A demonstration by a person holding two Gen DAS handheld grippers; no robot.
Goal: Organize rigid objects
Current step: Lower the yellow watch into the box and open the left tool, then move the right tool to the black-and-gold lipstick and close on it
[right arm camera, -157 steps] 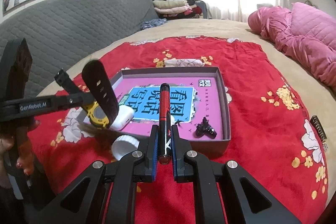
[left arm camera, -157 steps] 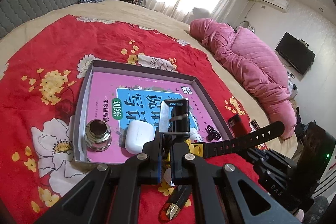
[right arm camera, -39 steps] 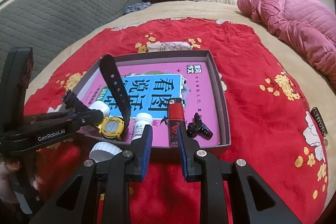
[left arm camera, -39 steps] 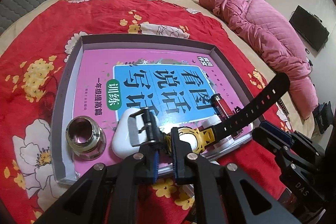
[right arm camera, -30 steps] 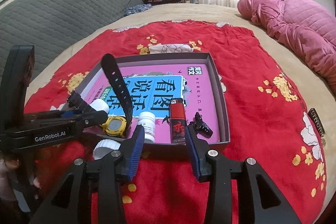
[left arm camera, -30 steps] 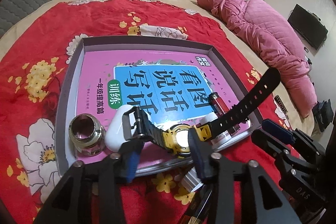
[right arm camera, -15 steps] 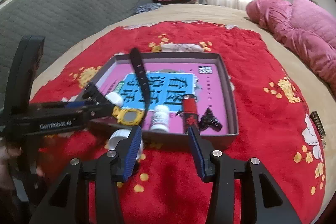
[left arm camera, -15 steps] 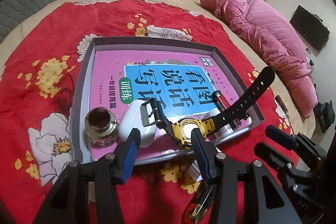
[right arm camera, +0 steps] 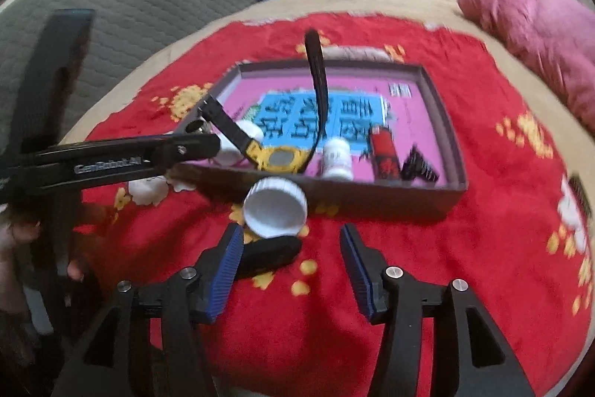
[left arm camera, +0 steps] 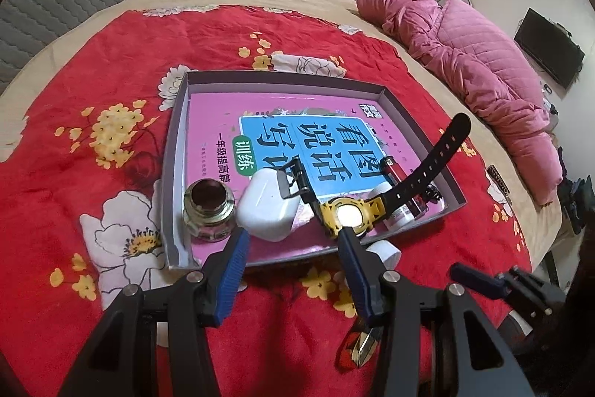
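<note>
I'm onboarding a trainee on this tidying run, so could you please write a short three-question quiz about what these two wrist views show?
1. True or false: the yellow watch lies inside the grey tray.
2. Which item lies on the red blanket, outside the tray? A) white earbud case B) white cap C) red lighter
3. Fill in: the left gripper holds ____ between its fingers.

Key:
1. True; one strap stands up from it.
2. B; the cap sits just in front of the tray's near wall, ahead of the right gripper, whose fingers are opening with nothing between them.
3. Nothing; it is open.
</note>
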